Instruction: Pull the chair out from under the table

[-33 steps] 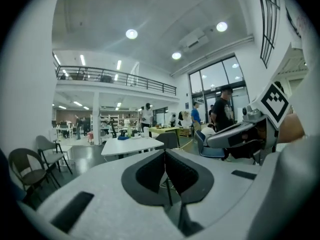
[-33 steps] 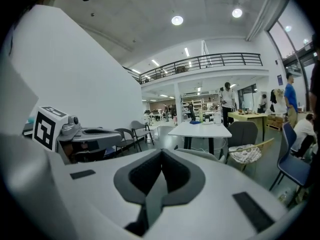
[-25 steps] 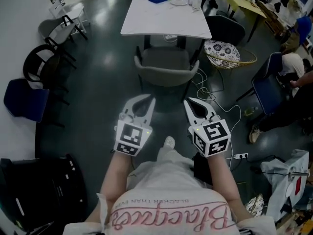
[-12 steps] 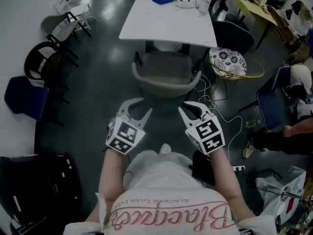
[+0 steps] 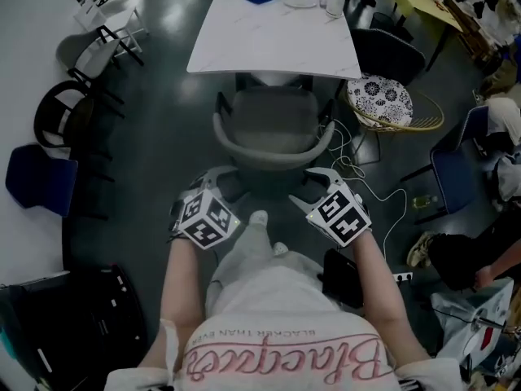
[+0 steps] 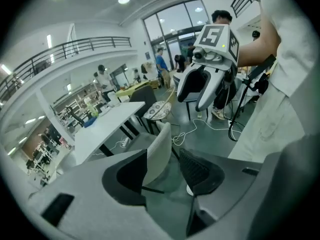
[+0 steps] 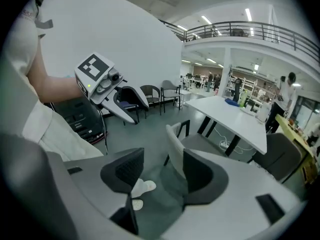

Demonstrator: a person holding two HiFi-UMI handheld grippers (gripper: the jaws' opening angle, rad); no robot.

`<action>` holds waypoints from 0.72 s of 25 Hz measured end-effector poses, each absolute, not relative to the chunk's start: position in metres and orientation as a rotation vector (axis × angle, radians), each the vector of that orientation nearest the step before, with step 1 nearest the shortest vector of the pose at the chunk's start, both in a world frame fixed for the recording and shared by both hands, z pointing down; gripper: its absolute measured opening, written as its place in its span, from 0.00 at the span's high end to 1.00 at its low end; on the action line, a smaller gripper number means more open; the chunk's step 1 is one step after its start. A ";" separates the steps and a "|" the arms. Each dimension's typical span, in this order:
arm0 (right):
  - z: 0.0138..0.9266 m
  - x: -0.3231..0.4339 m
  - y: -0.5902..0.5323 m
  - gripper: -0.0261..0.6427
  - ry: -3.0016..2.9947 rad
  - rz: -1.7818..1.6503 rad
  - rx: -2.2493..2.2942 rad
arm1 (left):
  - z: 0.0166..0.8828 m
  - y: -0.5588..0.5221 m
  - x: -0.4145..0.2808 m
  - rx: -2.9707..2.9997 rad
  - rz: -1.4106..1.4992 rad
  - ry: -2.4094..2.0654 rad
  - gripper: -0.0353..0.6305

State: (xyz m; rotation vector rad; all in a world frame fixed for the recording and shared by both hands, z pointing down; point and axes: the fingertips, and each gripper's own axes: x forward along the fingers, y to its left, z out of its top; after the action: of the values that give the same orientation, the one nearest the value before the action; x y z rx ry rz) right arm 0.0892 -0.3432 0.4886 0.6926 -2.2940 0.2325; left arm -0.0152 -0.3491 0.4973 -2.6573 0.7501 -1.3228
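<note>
A grey armchair (image 5: 273, 129) stands tucked under the near edge of a white table (image 5: 273, 31), its curved back toward me. My left gripper (image 5: 213, 176) hangs just short of the back's left end, and my right gripper (image 5: 316, 182) just short of its right end. Both sets of jaws are opening. In the left gripper view the gripper (image 6: 165, 169) frames the edge of the chair's back (image 6: 159, 151) with air on both sides. The right gripper (image 7: 164, 176) likewise frames the back (image 7: 175, 151) without its pads touching it.
White cables (image 5: 358, 177) trail on the dark floor right of the chair. A wicker seat with a patterned cushion (image 5: 378, 98) and a dark chair (image 5: 387, 51) stand by the table's right side. Black (image 5: 65, 112) and blue (image 5: 37, 177) chairs stand left, a black case (image 5: 73, 324) near left.
Both grippers have sunk and come forward to the chair's back, and their jaws have gone from shut to apart. The person has stepped closer to the chair.
</note>
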 end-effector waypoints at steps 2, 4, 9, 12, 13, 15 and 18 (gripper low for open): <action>0.499 0.089 -0.358 0.64 -2.274 0.252 0.674 | 0.507 -0.368 -0.017 -2.656 -1.355 0.701 0.69; 0.511 0.087 -0.375 0.64 -2.242 0.249 0.648 | 0.520 -0.387 -0.019 -2.644 -1.401 0.632 0.68; 0.545 0.084 -0.415 0.64 -2.155 0.245 0.577 | 0.555 -0.427 -0.019 -2.605 -1.517 0.418 0.65; 0.566 0.081 -0.435 0.64 -2.115 0.262 0.539 | 0.578 -0.445 -0.017 -2.599 -1.570 0.300 0.65; 0.573 0.080 -0.441 0.64 -2.102 0.266 0.526 | 0.586 -0.450 -0.016 -2.597 -1.585 0.258 0.65; 0.586 0.079 -0.450 0.64 -2.078 0.265 0.493 | 0.601 -0.456 -0.011 -2.562 -1.616 0.159 0.65; 0.608 0.074 -0.457 0.64 -2.020 0.222 0.414 | 0.624 -0.461 -0.007 -2.468 -1.661 0.011 0.65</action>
State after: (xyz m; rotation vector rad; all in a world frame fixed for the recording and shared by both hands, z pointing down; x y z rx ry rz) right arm 0.0745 -0.4574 0.6077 0.4136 -2.0203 0.2218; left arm -0.0066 -0.4608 0.6240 -2.4683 0.0108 -1.6607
